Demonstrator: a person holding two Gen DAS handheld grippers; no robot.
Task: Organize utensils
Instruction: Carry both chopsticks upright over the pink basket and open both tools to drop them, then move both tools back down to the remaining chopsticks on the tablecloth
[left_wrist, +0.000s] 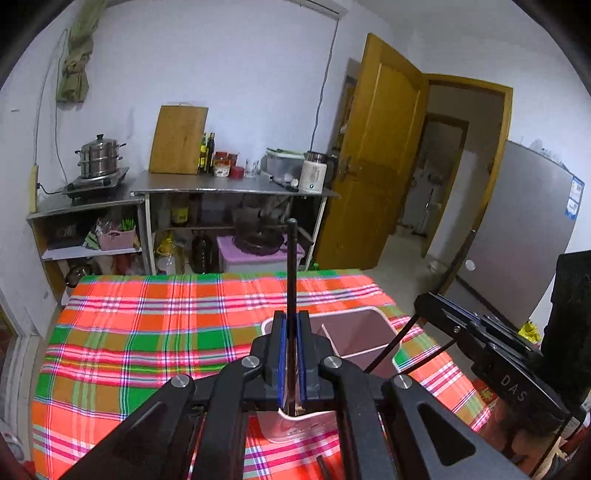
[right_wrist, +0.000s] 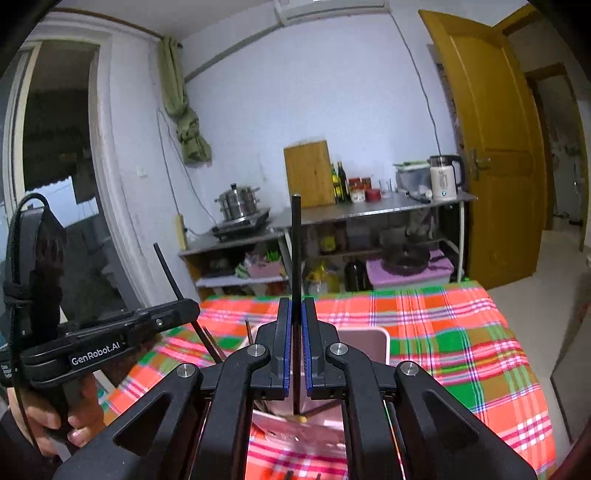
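My left gripper (left_wrist: 291, 317) is shut on a black chopstick (left_wrist: 291, 266) that stands upright between its blue pads. It hangs over a pink divided container (left_wrist: 369, 308) on the plaid cloth. My right gripper (right_wrist: 296, 301) is likewise shut on an upright black chopstick (right_wrist: 296, 240) above the same pink container (right_wrist: 384, 347). Each view shows the other tool from the side. The right gripper (left_wrist: 424, 302) grips its slanted chopstick (left_wrist: 454, 258), and the left gripper (right_wrist: 190, 304), held by a hand (right_wrist: 48, 413), grips its own chopstick (right_wrist: 173, 273).
The table's plaid cloth (left_wrist: 147, 332) reaches far and left. Loose dark chopsticks (right_wrist: 248, 330) lie on it near the container. Behind stand a steel counter (left_wrist: 221, 186) with a pot, a cutting board and a kettle, a wooden door (left_wrist: 373, 166) and a grey fridge (left_wrist: 524, 236).
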